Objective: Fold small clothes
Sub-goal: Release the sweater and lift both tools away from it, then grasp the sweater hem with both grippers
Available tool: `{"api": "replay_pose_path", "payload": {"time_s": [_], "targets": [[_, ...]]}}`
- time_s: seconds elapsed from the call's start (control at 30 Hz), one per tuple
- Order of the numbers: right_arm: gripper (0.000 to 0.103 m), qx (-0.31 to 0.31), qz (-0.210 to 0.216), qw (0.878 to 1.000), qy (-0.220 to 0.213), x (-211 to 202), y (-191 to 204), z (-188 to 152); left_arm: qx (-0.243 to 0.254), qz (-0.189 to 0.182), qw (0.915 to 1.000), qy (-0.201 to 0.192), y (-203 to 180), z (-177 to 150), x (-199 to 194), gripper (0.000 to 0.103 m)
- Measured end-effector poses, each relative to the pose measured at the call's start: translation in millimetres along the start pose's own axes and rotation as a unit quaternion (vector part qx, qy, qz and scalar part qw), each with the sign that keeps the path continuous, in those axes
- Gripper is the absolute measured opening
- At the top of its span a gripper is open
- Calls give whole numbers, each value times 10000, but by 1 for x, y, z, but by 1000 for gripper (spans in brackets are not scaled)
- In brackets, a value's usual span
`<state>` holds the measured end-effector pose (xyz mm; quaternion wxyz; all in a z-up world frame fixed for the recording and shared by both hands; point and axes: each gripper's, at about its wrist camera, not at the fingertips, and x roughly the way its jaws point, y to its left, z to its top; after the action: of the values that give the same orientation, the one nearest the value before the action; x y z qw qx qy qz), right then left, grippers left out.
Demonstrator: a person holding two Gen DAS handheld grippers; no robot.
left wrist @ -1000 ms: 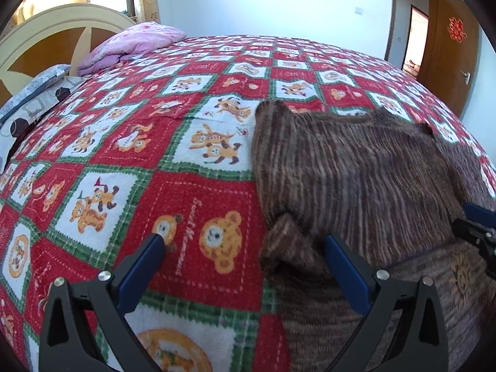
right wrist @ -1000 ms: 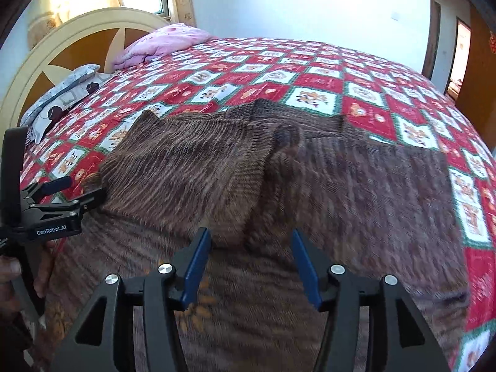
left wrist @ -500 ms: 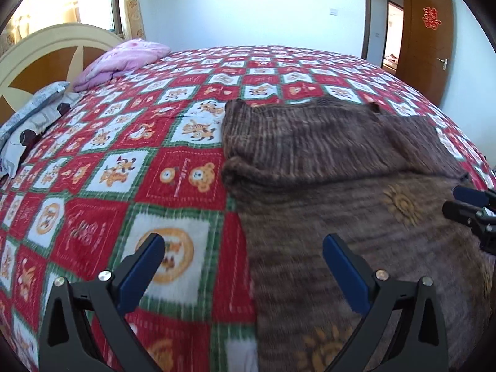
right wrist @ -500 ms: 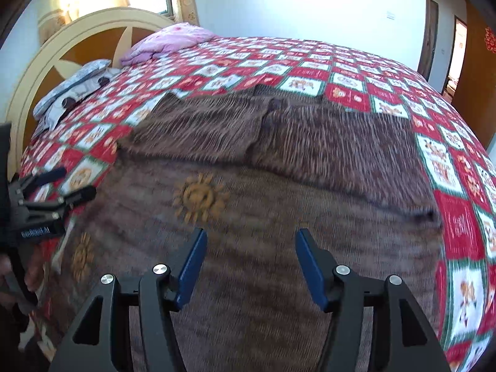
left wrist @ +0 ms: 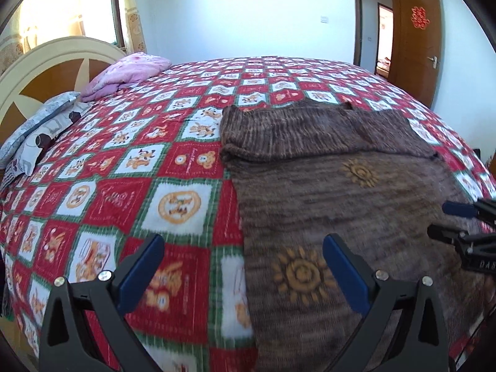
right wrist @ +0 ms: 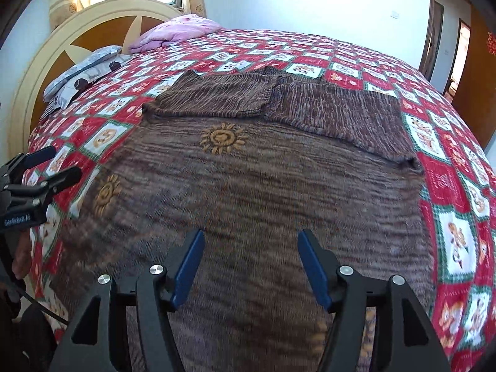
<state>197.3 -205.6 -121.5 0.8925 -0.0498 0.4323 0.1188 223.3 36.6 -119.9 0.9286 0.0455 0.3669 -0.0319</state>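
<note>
A brown knit sweater [left wrist: 341, 204] with orange sun motifs lies flat on the bed; both sleeves are folded across its far end. It also shows in the right wrist view [right wrist: 254, 186]. My left gripper [left wrist: 245, 266] is open and empty, hovering over the sweater's left edge near its near end. My right gripper [right wrist: 251, 263] is open and empty above the sweater's lower middle. The right gripper shows at the right edge of the left wrist view [left wrist: 465, 223]; the left gripper shows at the left edge of the right wrist view [right wrist: 37, 170].
The bed has a red, white and green cartoon-print blanket [left wrist: 130, 179]. A pink quilt [left wrist: 130, 71] and a grey pillow [left wrist: 40, 124] lie by the cream headboard [right wrist: 93, 21]. A brown door [left wrist: 415, 40] stands at the back right.
Both grippers have pulled back toward the sweater's near end, away from the folded sleeves. More of the sweater body and bed is in view. Both stay open.
</note>
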Motion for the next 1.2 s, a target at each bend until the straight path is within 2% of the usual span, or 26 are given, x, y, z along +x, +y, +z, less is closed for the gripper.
{"api": "replay_pose_path", "payload": {"time_s": [0.2, 0.5, 0.63, 0.77, 0.8, 0.9, 1.0, 1.03, 1.13, 1.2], "targets": [[65, -30, -7, 10000, -18, -19, 5, -16, 351, 58, 9994, 3, -10, -23, -24, 103], [67, -28, 25, 9997, 234, -38, 12, -47, 327, -188, 9987, 340, -10, -57, -47, 103], [67, 59, -77, 9992, 383, -44, 10, -65, 357, -205, 9977, 544, -9, -75, -48, 103], [67, 197, -211, 9984, 486, -52, 3, -85, 335, -415, 9959, 735, -8, -91, -50, 102], [67, 233, -246, 9982, 502, -55, 1, -90, 350, -459, 9953, 781, -8, -95, -51, 100], [67, 322, -272, 9979, 498, -62, -3, -101, 251, -721, 9924, 968, -6, -103, -50, 86], [68, 430, -309, 9976, 444, -66, -9, -110, -106, -1084, 9868, 1202, 1, -108, -45, 75], [68, 472, -314, 9975, 410, -67, -11, -112, -176, -1113, 9858, 1242, 2, -108, -43, 67], [68, 575, -286, 9973, 364, -66, -15, -113, -422, -1255, 9809, 1426, 4, -112, -37, 60], [68, 567, -290, 9973, 355, -66, -16, -114, -489, -1226, 9813, 1402, 3, -115, -35, 58]]}}
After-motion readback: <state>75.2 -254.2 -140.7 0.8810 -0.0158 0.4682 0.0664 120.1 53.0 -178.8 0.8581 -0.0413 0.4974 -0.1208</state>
